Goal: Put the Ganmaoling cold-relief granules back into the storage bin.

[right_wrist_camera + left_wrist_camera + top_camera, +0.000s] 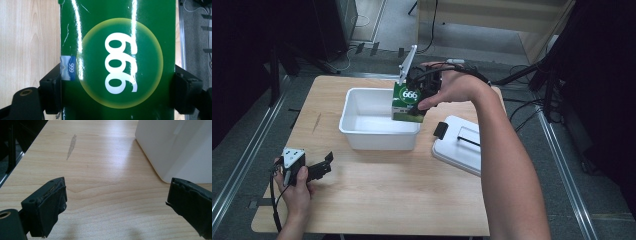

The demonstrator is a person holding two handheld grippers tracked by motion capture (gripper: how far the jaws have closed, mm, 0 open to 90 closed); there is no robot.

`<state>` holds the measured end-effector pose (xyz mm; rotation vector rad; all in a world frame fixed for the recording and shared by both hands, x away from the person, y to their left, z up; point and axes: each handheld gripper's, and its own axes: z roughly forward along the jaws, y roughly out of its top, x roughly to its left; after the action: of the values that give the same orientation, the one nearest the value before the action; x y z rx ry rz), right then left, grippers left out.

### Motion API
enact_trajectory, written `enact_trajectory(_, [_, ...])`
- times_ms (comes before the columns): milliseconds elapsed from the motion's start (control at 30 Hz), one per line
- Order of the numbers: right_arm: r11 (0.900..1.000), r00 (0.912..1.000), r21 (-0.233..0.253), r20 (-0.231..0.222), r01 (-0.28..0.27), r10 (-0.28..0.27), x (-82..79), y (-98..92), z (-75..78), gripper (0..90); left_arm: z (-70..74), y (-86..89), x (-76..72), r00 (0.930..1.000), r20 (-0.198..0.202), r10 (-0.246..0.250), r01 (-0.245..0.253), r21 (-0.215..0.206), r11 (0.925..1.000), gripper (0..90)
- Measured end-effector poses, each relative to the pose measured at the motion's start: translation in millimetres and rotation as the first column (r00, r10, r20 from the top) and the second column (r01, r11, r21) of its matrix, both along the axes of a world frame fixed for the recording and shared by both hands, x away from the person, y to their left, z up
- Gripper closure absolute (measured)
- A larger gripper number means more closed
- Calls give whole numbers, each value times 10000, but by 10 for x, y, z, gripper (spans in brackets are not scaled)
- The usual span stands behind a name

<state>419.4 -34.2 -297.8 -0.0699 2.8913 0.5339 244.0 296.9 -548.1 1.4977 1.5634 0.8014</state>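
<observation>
the right tongs (418, 95) pinch the green box (407, 102) by its sides, holding it over the right edge of the white tub (362, 131), likely for lowering inside. the left tongs (323, 165) rest spread and idle on the bench (387, 190). the tub's lid (462, 145) lies aside, leaving it open.

High view overlooks the table (377, 200); both gripper views sit close, facing its wood.

A white lid (460, 145) with black latch lies on the table (387, 200).
</observation>
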Motion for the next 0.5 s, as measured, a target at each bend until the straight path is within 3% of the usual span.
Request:
enact_trajectory(167, [9998, 9998, -28, -11, -221, 221, 26, 129, -52, 167, -1, 2, 0, 10000, 8, -12, 12, -22, 10000, 32])
enact_trajectory(500, [9996, 10000, -264, 42, -64, 65, 113, 203, -184, 166, -1, 3, 1, 10000, 9, -24, 24, -16, 10000, 32])
